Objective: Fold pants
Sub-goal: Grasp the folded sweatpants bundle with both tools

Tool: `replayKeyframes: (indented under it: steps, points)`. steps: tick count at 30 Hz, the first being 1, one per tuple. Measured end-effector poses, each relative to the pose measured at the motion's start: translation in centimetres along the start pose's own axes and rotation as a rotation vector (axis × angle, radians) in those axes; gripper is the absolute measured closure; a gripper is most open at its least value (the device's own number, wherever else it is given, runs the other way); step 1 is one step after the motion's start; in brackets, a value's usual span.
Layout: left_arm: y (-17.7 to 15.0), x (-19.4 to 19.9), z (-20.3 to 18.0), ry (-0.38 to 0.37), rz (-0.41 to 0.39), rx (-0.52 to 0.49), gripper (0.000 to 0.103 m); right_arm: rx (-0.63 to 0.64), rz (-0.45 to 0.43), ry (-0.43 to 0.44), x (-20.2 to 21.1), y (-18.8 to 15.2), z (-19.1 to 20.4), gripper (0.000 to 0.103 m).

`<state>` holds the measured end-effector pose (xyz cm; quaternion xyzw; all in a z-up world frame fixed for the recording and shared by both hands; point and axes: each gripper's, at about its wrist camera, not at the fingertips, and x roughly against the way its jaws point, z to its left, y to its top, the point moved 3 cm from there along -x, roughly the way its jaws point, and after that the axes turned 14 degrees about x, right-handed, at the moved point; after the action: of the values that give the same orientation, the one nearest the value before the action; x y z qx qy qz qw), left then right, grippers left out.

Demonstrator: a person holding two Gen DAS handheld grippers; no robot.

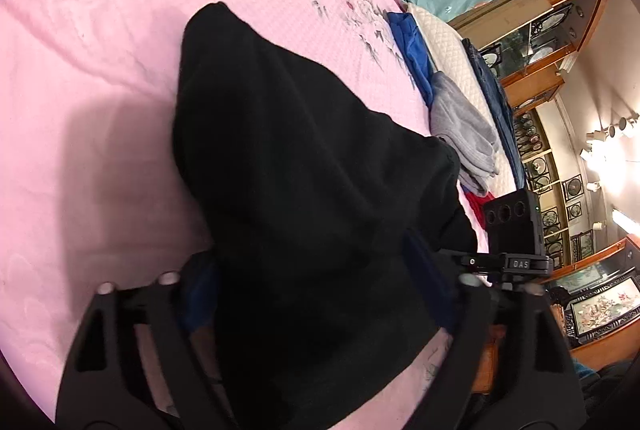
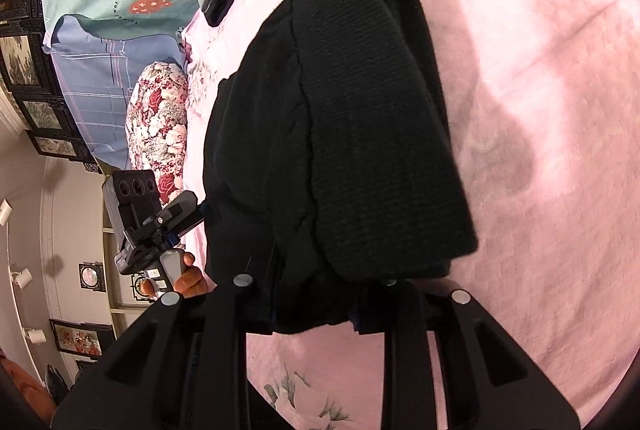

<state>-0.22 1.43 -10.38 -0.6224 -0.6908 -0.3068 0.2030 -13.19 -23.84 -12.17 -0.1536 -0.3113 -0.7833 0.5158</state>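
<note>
Black knit pants (image 2: 344, 134) sit clamped in our right hand-held gripper (image 2: 316, 310). Our left hand-held gripper (image 1: 316, 294) straddles them, jaws wide; grip unclear. They rest on a pink floral bedspread (image 1: 88, 78).

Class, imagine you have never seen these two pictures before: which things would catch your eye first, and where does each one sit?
First, the black pants, a dark bundle lying across the pink bedspread and filling the middle of both views. Next, the black fingers of the right tool at the bottom edge, with the pants' near end between them. Last, the pile of grey and blue clothes at the bed's far edge.
</note>
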Motion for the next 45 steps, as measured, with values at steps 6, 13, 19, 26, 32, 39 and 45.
replayKeyframes:
  steps: [6,13,19,26,32,39,45]
  points:
    - [0.5,0.5,1.5,-0.013,-0.012,0.067,0.071,-0.001,-0.002,0.004,0.1,-0.2,-0.1,0.078]
    - [-1.6,0.8,-3.4,0.293,-0.173,-0.216,0.078,0.008,-0.007,-0.001,0.0,-0.2,0.2,0.078]
    - [-1.6,0.7,-4.1,0.367,-0.200,-0.280,0.078,0.016,-0.011,-0.017,-0.1,-0.2,0.3,0.078]
    - [-1.6,0.4,-4.4,0.384,-0.204,-0.288,0.078,0.022,-0.015,-0.019,-0.2,-0.3,0.3,0.078]
    - [-2.0,0.4,-4.3,0.391,-0.206,-0.291,0.078,0.024,-0.017,-0.020,-0.2,-0.3,0.4,0.078]
    - [-2.1,0.3,-4.5,0.407,-0.211,-0.297,0.078,0.026,-0.020,-0.018,-0.3,-0.2,0.5,0.078]
    - [-2.0,0.2,-4.5,0.416,-0.215,-0.302,0.078,0.027,-0.020,-0.017,-0.3,-0.2,0.6,0.078]
